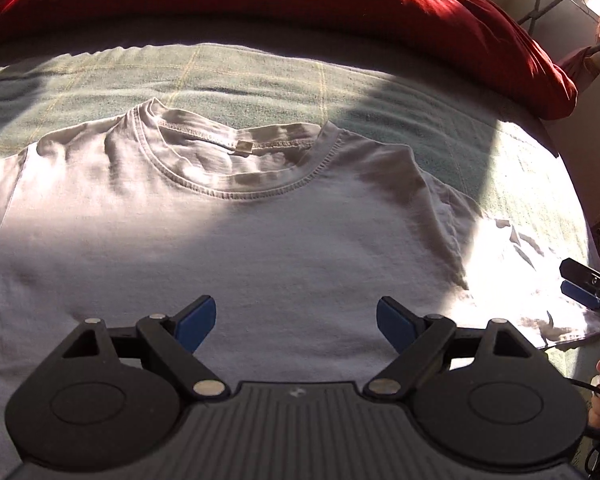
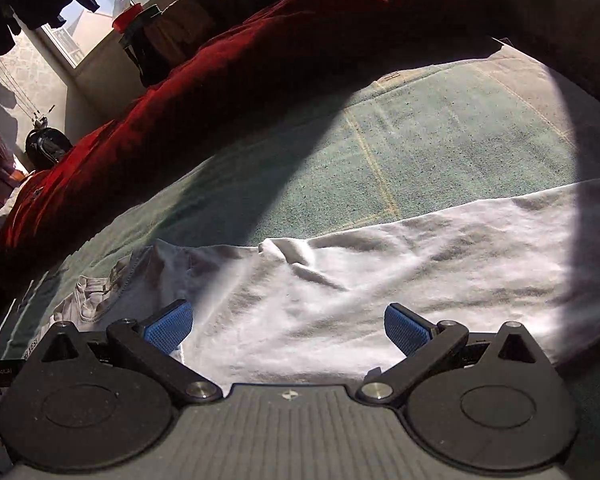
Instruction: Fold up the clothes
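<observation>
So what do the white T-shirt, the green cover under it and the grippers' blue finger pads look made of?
The white T-shirt looks like soft matte cotton knit: ribbed collar, stitched seams, soft wrinkles. The green cover seems a coarser woven or terry cloth, speckled, with thin yellow lines. The blue finger pads look like rubber or textured plastic, going by their fine grid pattern; which one is unclear.

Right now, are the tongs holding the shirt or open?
Left tongs: open, empty, above the white T-shirt.
Right tongs: open, empty, over the shirt.
</observation>
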Tool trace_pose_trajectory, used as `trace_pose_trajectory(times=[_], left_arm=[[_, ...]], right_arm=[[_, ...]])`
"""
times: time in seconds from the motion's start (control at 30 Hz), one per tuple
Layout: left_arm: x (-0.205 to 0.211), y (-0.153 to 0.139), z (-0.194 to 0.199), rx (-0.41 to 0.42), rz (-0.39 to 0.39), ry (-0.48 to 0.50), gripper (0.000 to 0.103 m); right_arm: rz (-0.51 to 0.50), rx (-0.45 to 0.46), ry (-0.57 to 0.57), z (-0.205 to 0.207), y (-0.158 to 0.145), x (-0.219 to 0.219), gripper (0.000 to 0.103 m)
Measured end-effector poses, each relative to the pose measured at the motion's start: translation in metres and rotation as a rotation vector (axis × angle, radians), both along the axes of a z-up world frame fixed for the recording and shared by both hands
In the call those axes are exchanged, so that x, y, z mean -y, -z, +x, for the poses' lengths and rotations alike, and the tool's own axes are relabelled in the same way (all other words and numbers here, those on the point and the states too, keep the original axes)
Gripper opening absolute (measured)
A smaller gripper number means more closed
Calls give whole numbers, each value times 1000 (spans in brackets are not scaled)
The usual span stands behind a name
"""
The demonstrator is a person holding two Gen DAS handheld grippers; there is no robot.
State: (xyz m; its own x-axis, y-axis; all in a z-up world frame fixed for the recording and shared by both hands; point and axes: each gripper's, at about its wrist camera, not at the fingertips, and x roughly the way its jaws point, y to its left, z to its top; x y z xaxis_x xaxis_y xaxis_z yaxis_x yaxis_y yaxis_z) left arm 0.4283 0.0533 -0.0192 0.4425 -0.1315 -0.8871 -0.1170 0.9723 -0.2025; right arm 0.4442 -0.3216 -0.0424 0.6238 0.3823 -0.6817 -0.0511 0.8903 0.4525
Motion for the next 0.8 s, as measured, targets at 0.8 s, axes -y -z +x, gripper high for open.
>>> trace_pose_trajectory(times=[0.8], left_arm=[[-64,8,-9,4,2,-187,88]], right_arm=[[-52,27,-234,50,9,-84,103]])
